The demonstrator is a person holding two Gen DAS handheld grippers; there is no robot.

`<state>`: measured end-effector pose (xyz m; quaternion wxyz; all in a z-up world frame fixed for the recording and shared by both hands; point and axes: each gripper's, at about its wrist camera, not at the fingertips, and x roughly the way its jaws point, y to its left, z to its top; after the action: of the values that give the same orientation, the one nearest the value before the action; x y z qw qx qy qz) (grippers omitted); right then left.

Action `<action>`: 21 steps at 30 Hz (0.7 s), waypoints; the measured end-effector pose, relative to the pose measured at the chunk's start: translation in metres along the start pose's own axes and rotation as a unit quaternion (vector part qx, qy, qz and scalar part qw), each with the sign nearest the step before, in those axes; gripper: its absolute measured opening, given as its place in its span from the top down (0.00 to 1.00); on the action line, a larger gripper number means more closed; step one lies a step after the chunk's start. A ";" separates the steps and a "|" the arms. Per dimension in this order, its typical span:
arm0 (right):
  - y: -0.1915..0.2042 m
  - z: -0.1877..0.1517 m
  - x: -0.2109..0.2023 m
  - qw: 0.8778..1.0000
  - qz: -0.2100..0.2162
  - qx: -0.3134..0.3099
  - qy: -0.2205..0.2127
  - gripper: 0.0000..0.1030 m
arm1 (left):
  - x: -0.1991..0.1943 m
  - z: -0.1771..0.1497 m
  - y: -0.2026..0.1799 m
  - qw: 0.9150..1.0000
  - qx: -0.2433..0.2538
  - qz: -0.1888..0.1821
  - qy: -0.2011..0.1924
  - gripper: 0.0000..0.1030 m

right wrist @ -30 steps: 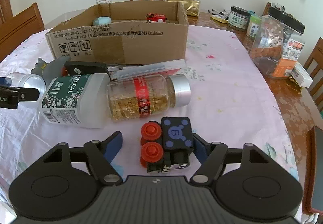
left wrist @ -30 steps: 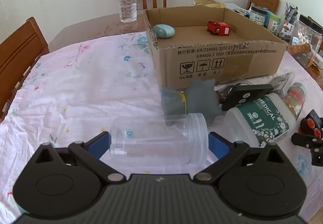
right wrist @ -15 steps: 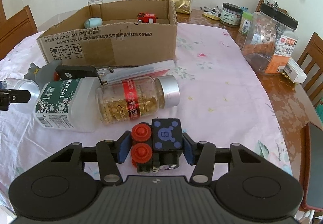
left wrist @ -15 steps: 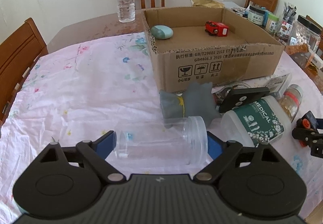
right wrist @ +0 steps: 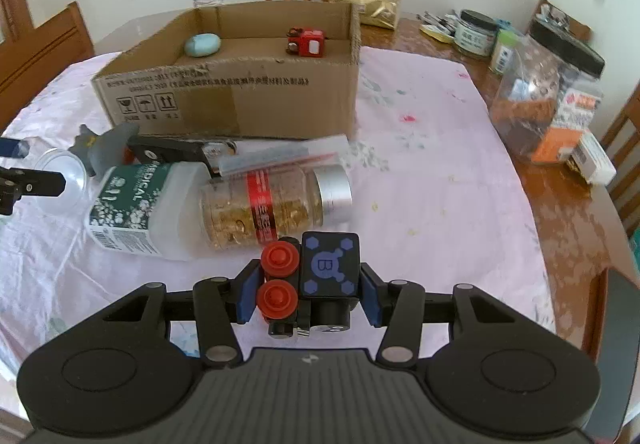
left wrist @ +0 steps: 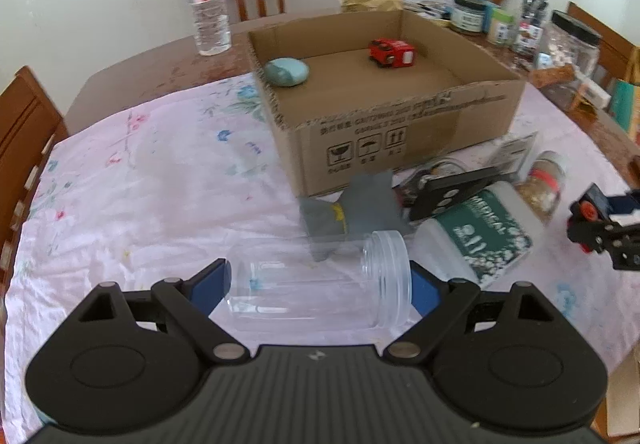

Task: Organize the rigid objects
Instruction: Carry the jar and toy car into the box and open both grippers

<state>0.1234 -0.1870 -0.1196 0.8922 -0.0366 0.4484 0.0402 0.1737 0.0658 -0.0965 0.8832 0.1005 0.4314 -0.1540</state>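
Note:
My left gripper [left wrist: 320,280] is shut on a clear plastic jar [left wrist: 320,284], held sideways above the pink tablecloth. My right gripper [right wrist: 306,290] is shut on a black toy block with red knobs [right wrist: 312,276], lifted off the cloth; it also shows in the left wrist view [left wrist: 588,212]. An open cardboard box [left wrist: 400,128] stands ahead, holding a teal oval object [left wrist: 287,71] and a red toy car [left wrist: 392,52]. The box also shows in the right wrist view [right wrist: 240,100].
A white medical bottle [right wrist: 136,200], a glass jar of golden bits [right wrist: 272,204], a grey plush [left wrist: 352,208], a black remote [right wrist: 168,150] and a flat packet lie before the box. A water bottle [left wrist: 208,20], jars [right wrist: 548,92] and chairs ring the table.
Both grippers have risen with their loads. The right gripper closed on the toy block and lifted it; the left raised the clear jar off the cloth and moved toward the box.

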 end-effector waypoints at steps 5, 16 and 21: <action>-0.006 0.017 -0.017 1.000 0.019 -0.023 -0.006 0.47 | -0.019 0.016 0.001 0.999 0.037 -0.029 0.003 0.12; -0.014 0.083 -0.037 0.993 0.063 -0.088 -0.043 0.47 | -0.036 0.088 -0.010 0.993 0.073 -0.059 -0.068 0.12; -0.016 0.112 -0.032 0.989 0.079 -0.107 -0.060 0.47 | -0.008 0.118 -0.019 0.992 0.084 -0.047 -0.083 0.12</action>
<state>0.1957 -0.1923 -0.0266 0.9024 -0.0938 0.3886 0.1607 0.2485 0.0127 -0.0191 0.8963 0.1405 0.3461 -0.2391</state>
